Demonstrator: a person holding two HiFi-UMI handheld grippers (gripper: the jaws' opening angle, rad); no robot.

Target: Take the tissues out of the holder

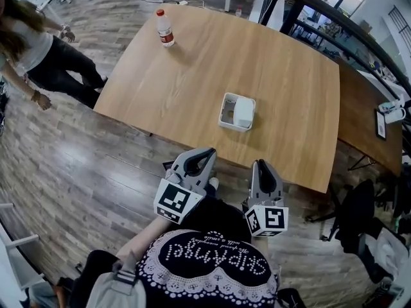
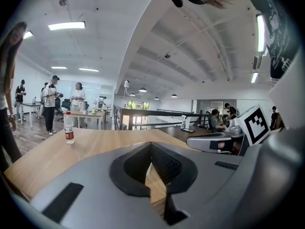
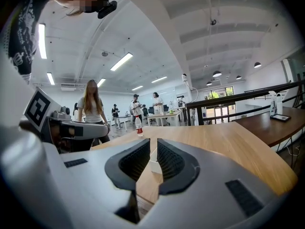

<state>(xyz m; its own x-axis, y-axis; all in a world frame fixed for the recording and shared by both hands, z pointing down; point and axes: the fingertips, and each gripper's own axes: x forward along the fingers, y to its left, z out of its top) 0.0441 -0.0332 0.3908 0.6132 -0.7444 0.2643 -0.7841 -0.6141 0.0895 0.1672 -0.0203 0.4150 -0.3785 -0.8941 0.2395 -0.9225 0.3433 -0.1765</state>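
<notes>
A white tissue holder [image 1: 227, 113] stands on the wooden table [image 1: 282, 76], toward its near edge. A white pack of tissues [image 1: 244, 111] sits in its right half. Both grippers hang below the table's near edge, short of the holder. My left gripper [image 1: 207, 151] is shut and holds nothing; in the left gripper view its jaws [image 2: 151, 147] meet at the tips. My right gripper [image 1: 260, 163] is shut and empty too, with only a thin slit between its jaws [image 3: 153, 144]. Through that slit a bit of the holder [image 3: 154, 166] shows ahead.
A plastic bottle with a red cap [image 1: 165, 28] stands at the table's far left. A person [image 1: 38, 50] walks on the wood floor to the left. A darker table [image 1: 363, 108] carrying a tablet [image 1: 381, 124] adjoins on the right. A chair [image 1: 359, 210] stands lower right.
</notes>
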